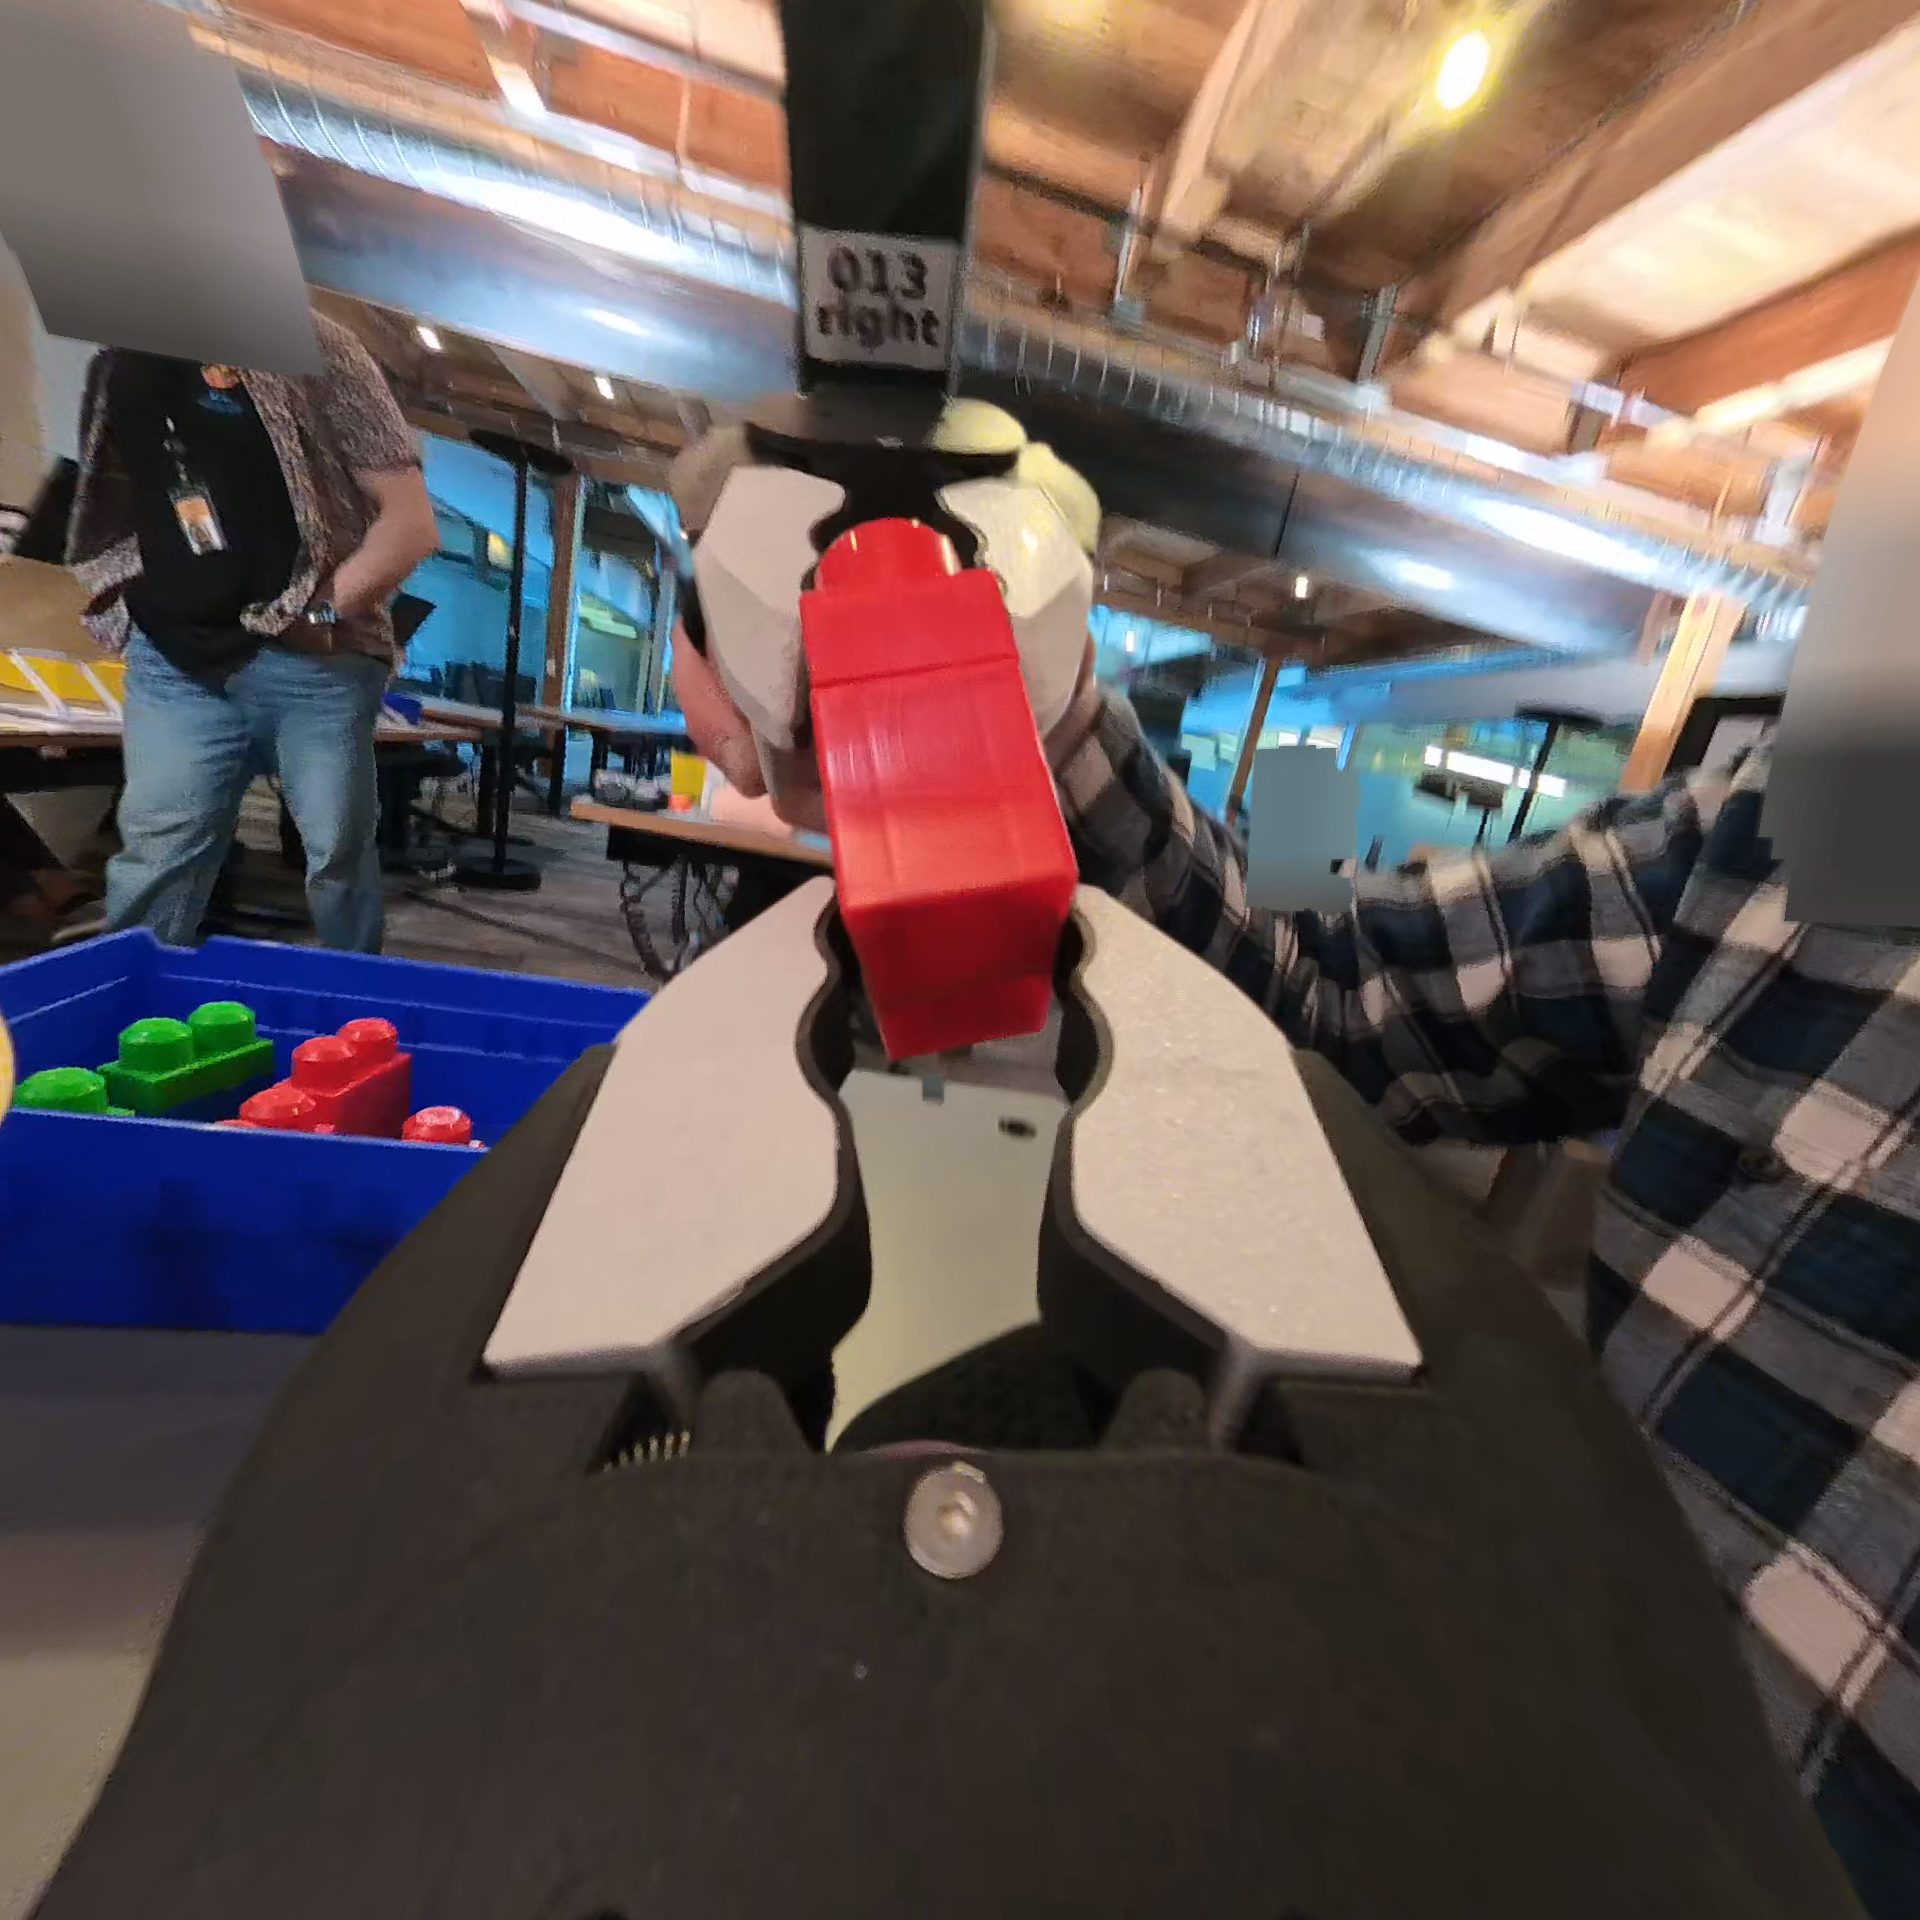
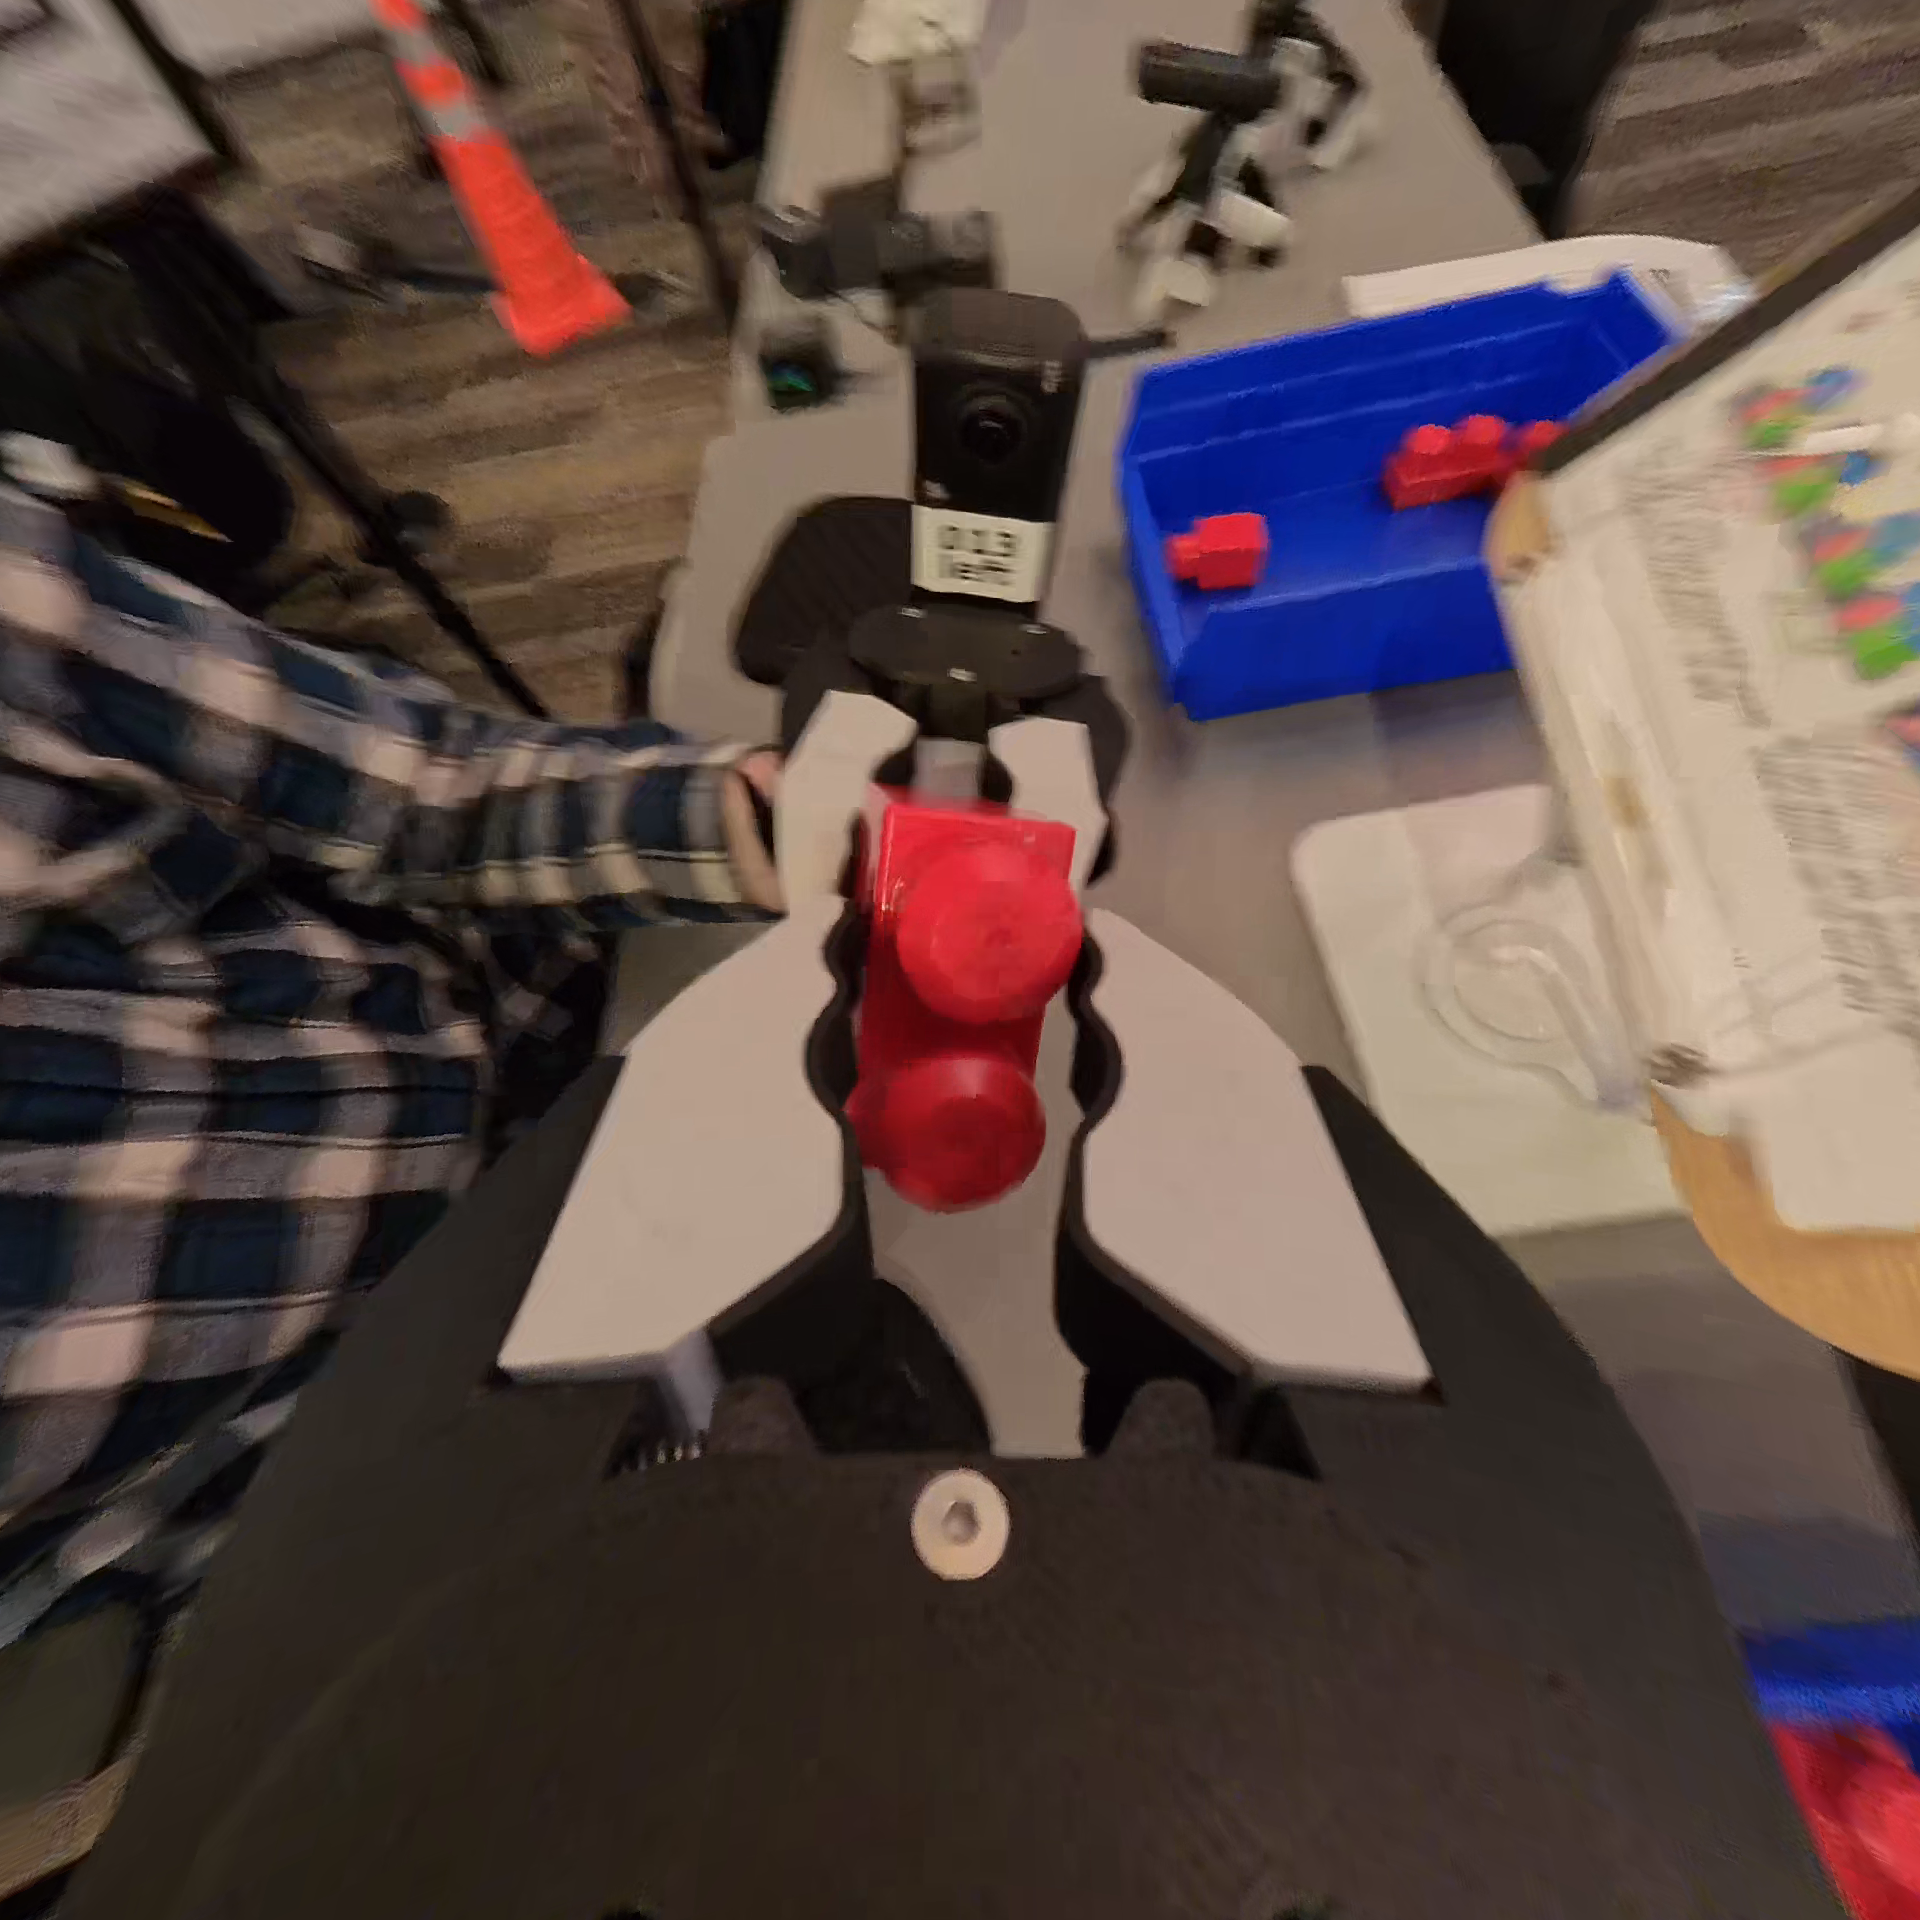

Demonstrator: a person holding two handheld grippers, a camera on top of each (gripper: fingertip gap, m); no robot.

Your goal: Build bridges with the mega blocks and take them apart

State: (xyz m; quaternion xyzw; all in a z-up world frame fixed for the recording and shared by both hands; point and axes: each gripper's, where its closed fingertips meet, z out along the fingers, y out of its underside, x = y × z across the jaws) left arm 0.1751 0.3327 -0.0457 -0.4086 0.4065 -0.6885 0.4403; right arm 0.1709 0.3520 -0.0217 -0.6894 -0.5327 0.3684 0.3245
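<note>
Between my two grippers hang two joined red blocks (image 1: pixel 935 790): left (image 1: pixel 951 966) clamps one, right (image 2: pixel 956 997) the other. Judging by that, they're not yet apart; more blocks lie in the bin (image 1: pixel 208 1226).

Grey-fingered black hand-held gripper (image 1: pixel 951 966), plaid sleeve (image 1: pixel 1455 935)

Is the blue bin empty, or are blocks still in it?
Not empty. The blue bin holds green blocks and red blocks; the right wrist view also shows red blocks inside it.
</note>
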